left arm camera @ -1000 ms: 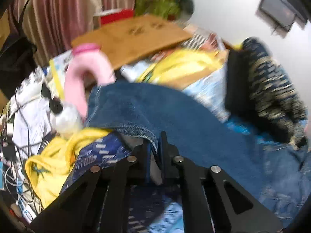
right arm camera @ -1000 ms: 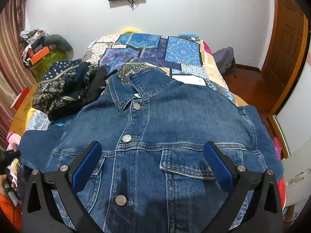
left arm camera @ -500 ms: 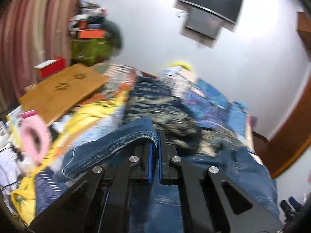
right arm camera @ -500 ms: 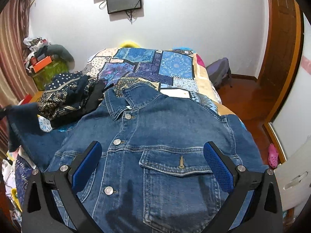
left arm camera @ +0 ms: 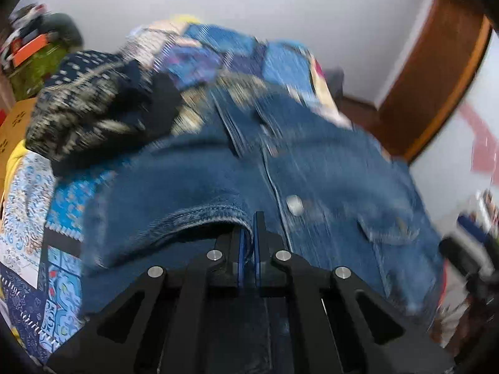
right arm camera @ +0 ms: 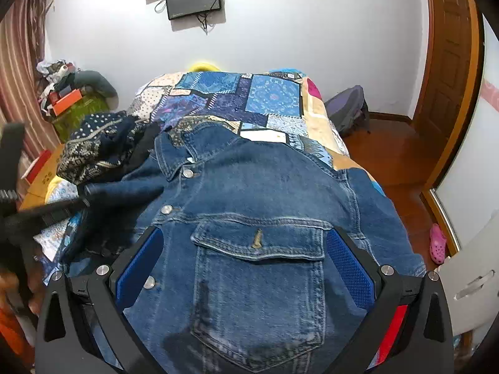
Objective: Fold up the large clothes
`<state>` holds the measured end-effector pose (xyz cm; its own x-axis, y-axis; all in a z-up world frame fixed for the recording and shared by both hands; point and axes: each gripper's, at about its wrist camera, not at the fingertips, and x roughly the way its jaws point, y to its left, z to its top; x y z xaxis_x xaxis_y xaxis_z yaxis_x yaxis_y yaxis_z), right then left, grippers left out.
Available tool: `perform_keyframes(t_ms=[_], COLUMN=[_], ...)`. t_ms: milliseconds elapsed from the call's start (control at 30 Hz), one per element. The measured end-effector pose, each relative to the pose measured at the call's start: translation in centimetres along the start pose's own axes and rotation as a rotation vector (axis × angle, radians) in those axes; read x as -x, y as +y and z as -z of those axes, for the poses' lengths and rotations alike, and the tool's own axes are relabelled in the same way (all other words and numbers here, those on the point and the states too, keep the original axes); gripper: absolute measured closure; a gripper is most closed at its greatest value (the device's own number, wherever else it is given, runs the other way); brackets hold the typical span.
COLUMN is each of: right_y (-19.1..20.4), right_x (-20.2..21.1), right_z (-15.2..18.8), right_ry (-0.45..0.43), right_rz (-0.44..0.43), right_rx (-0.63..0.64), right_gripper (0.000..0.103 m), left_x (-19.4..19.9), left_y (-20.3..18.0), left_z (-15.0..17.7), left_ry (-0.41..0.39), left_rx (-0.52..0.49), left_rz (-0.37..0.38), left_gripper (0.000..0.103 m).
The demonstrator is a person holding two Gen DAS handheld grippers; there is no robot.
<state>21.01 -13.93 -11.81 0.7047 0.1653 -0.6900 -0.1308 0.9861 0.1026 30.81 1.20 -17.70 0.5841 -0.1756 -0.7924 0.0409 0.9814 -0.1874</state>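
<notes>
A blue denim jacket (right arm camera: 259, 205) lies front-up on the patchwork quilt (right arm camera: 230, 96), collar toward the far wall. My left gripper (left arm camera: 248, 233) is shut on the jacket's left sleeve cuff (left arm camera: 205, 215) and holds it above the jacket's front (left arm camera: 327, 187). In the right wrist view the left gripper (right arm camera: 46, 212) shows blurred at the left with the sleeve (right arm camera: 124, 191) trailing from it. My right gripper (right arm camera: 244, 258) is open and empty, hovering over the chest pocket (right arm camera: 259, 243).
A dark patterned garment (right arm camera: 99, 143) is heaped at the bed's left, beside the collar. A cardboard sheet (right arm camera: 40, 180) and clutter lie left of the bed. A backpack (right arm camera: 349, 109), wooden door (right arm camera: 449, 62) and pink shoe (right arm camera: 436, 243) are right.
My left gripper has lifted the sleeve cuff from the left side and swung it rightward over the jacket's front. My right gripper has moved closer over the chest pocket, still open.
</notes>
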Motion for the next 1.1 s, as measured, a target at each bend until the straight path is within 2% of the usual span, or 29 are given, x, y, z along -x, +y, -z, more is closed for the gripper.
perform_keyframes(t_ms=[167, 267, 300, 333, 400, 467, 533, 633, 733, 867, 1033, 1100], right_y=[-0.2, 0.1, 0.3, 0.5, 1.0, 1.6, 2.3, 3.9, 5.8, 9.0, 14.0, 16.0], right_x=[-0.4, -0.5, -0.5, -0.5, -0.4, -0.4, -0.3, -0.3, -0.3, -0.8, -2.9, -4.0], right_z=[0.5, 0.5, 0.5, 0.5, 0.2, 0.0, -0.4, -1.1, -1.8, -2.8, -3.3, -3.1], right_ry=[0.024, 0.029, 0.030, 0.031, 0.029, 0.023, 0.017, 0.004, -0.013, -0.022, 0.020, 0.049], right_rz=[0.007, 0.013, 0.014, 0.014, 0.012, 0.005, -0.005, -0.017, -0.026, -0.068, -0.148, -0.181], right_rx=[0.017, 0.034, 0.041, 0.046, 0.058, 0.068, 0.080, 0.114, 0.159, 0.238, 0.360, 0.406], right_gripper=[0.000, 0.000, 0.000, 0.000, 0.000, 0.000, 0.000, 0.000, 0.000, 0.000, 0.000, 0.000], left_x=[-1.7, -1.6, -1.1, -0.4, 0.7, 2.1, 4.0, 5.7, 7.8, 9.8, 11.3, 11.6], left_y=[-1.5, -1.5, -1.4, -1.3, -1.2, -0.8, 0.2, 2.2, 5.8, 10.7, 16.5, 18.6], left_z=[2.8, 3.7, 3.9, 4.2, 4.3, 4.0, 3.7, 2.8, 1.7, 1.0, 1.6, 2.2], left_ry=[0.100, 0.120, 0.118, 0.109, 0.069, 0.021, -0.024, -0.076, -0.126, -0.179, -0.198, -0.191], left_rx=[-0.077, -0.105, -0.113, -0.122, -0.138, -0.158, -0.168, -0.135, -0.060, 0.030, 0.115, 0.150], left_rz=[-0.026, -0.021, -0.011, -0.010, -0.035, -0.067, -0.097, -0.117, -0.140, -0.214, -0.323, -0.344], left_gripper=[0.099, 0.085, 0.075, 0.063, 0.052, 0.050, 0.043, 0.036, 0.035, 0.032, 0.032, 0.032])
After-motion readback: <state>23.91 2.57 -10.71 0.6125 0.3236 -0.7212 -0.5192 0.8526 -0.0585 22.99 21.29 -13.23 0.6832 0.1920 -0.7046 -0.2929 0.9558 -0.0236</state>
